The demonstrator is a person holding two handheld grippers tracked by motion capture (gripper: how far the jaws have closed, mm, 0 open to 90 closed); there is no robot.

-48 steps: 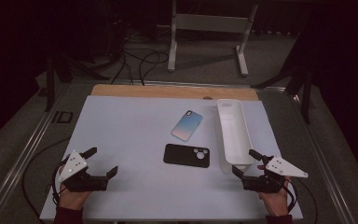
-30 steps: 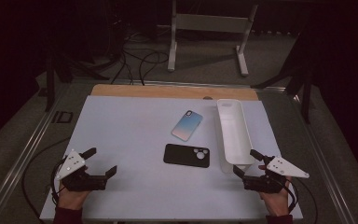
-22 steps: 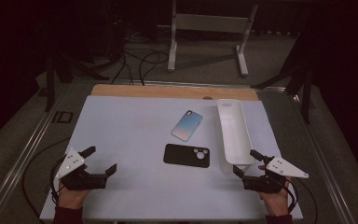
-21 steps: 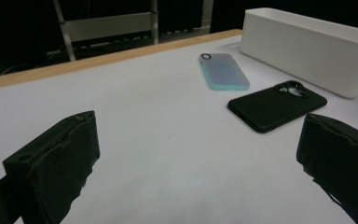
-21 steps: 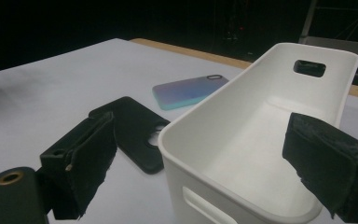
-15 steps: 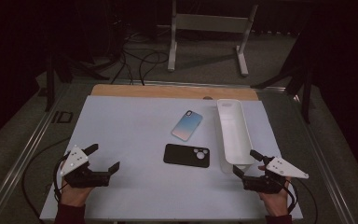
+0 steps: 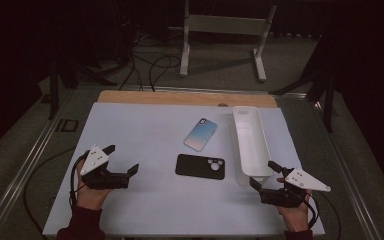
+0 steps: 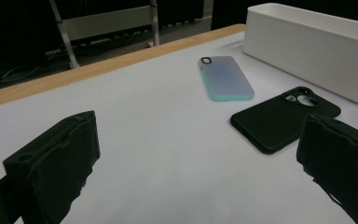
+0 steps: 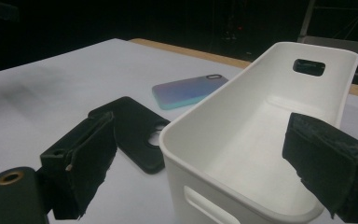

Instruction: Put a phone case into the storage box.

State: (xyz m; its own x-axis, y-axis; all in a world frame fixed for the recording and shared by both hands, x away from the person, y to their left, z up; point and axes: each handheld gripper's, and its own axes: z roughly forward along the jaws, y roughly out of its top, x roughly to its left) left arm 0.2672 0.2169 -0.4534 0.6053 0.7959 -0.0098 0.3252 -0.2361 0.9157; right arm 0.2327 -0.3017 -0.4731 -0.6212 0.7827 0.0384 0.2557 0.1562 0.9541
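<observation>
The left gripper (image 7: 122, 159) rested low over the near left part of the white table (image 7: 140, 130), its jaws spread wide apart with nothing between them. In the left gripper view the same gripper (image 8: 200, 163) looked straight across bare table at the black phone case (image 8: 285, 116), which lay ahead of it and toward its right jaw, well apart from the fingertips.

The black phone case (image 7: 200, 166) lay flat with its back up. Its long axis ran roughly crosswise to the person, and its camera cutout pointed toward the white tray (image 7: 250, 142), away from the left gripper. Beyond it, farther from both grippers, lay the blue-pink phone case (image 7: 200, 134), also flat. Its long axis ran slantwise, the camera end pointing away from the person and toward the tray.

The right gripper (image 7: 264, 176) sat at the near end of the tray, jaws likewise open and empty. In the right gripper view the tray (image 9: 200, 140) stood directly ahead between the jaws of that gripper (image 9: 205, 163); its long axis ran away from the gripper, with a handle slot in the far wall. The black phone case (image 9: 130, 126) lay just beside the tray on the left-jaw side, the blue-pink phone case (image 9: 189, 91) past it.
</observation>
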